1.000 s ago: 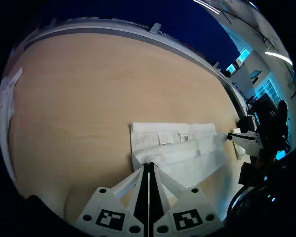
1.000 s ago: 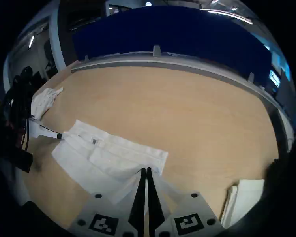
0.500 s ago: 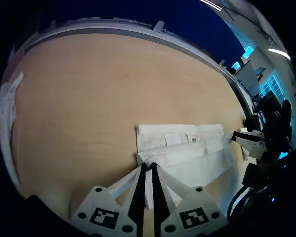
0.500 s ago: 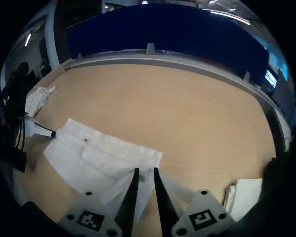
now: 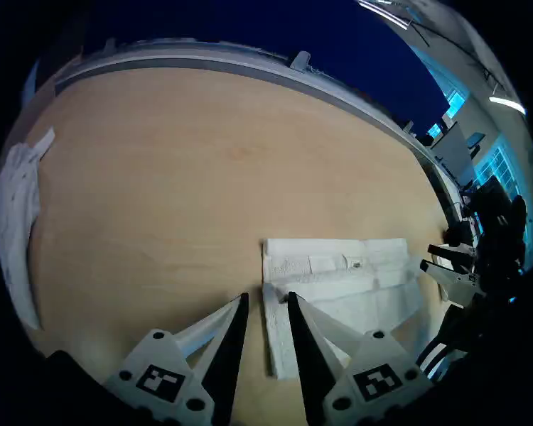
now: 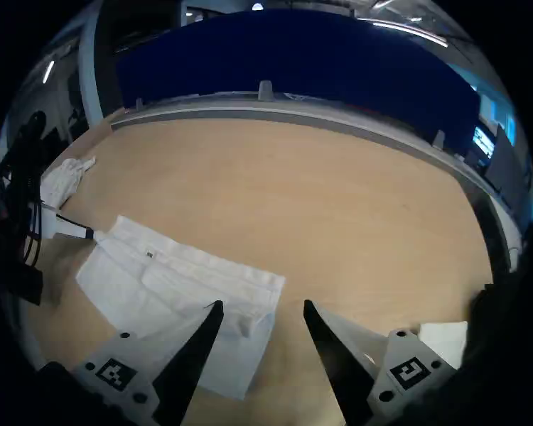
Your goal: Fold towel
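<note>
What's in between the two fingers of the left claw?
In the left gripper view, the near edge of the white towel lies between the fingers of the open left claw, flat on the wooden table.

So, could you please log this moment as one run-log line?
towel: folded over, lying on table, ungripped | left gripper: open, at towel's edge | right gripper: open, over towel's corner

One table (image 5: 160, 163) holds three white cloths, it seems: flat towel (image 5: 337, 280), crumpled heap (image 6: 62, 181), folded piece (image 6: 443, 335). Also two grippers: left gripper (image 5: 266, 297), right gripper (image 6: 262, 304).
</note>
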